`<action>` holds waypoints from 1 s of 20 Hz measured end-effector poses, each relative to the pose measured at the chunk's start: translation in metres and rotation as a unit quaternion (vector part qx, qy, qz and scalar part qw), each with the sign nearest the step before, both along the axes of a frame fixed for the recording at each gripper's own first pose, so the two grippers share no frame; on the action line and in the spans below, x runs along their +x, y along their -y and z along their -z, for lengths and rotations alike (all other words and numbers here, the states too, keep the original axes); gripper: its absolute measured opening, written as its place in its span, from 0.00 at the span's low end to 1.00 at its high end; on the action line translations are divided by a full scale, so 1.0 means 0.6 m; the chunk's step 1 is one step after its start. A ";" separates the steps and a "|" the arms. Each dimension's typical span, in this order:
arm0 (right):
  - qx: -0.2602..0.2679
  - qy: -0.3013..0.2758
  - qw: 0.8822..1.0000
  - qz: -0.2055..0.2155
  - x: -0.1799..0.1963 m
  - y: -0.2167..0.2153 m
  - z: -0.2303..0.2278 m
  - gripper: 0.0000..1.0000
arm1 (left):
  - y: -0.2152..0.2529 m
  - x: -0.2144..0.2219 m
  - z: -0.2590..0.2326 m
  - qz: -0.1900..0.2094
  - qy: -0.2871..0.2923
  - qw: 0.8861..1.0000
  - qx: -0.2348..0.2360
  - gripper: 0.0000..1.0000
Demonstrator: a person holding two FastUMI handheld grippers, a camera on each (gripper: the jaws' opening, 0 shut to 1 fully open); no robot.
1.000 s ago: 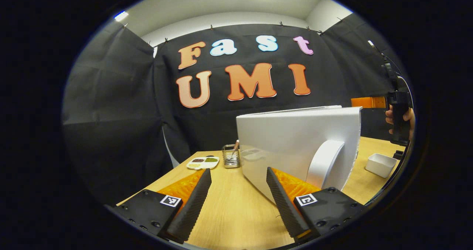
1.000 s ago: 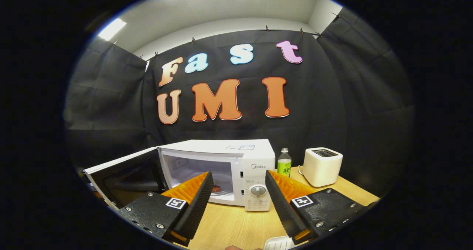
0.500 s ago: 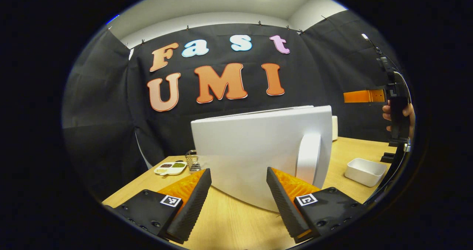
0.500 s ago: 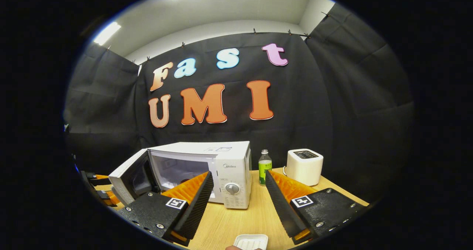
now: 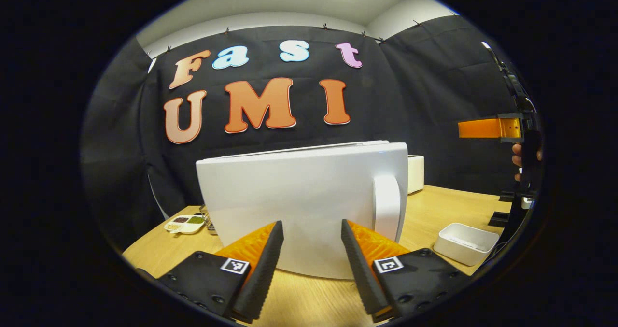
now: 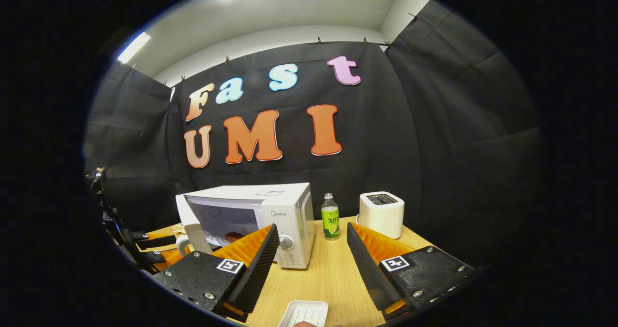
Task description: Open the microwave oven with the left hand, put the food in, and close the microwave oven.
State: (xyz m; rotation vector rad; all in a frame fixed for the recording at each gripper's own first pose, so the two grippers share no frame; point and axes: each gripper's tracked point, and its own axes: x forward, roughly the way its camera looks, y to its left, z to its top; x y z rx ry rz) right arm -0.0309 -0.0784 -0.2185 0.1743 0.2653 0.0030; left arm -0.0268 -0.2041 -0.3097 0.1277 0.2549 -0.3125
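Two grippers, both spread wide, holding nothing | left gripper (image 5: 309,254) facing microwave door (image 5: 289,206) | right gripper (image 6: 311,257) above worktop (image 6: 328,278), microwave (image 6: 251,220) ahead.

— White box-shaped microwave oven (image 6: 251,216) standing upright on the wooden tabletop, with a round dial at the right of its front.

— And the smooth white door (image 5: 299,201)?

— Swung nearly shut, seen almost flat-on in the left gripper view, with a tall white curved handle (image 5: 387,204) near its right edge.

— Any gap left?

— Yes, in the right gripper view. Pale cavity visible, with a small dark reddish piece of food (image 6: 233,234) lying low inside.
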 end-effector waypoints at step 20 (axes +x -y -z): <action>-0.015 -0.005 1.000 0.021 -0.024 0.038 0.005 0.88 | 0.108 0.169 0.081 -0.023 -0.048 0.998 -0.018 0.06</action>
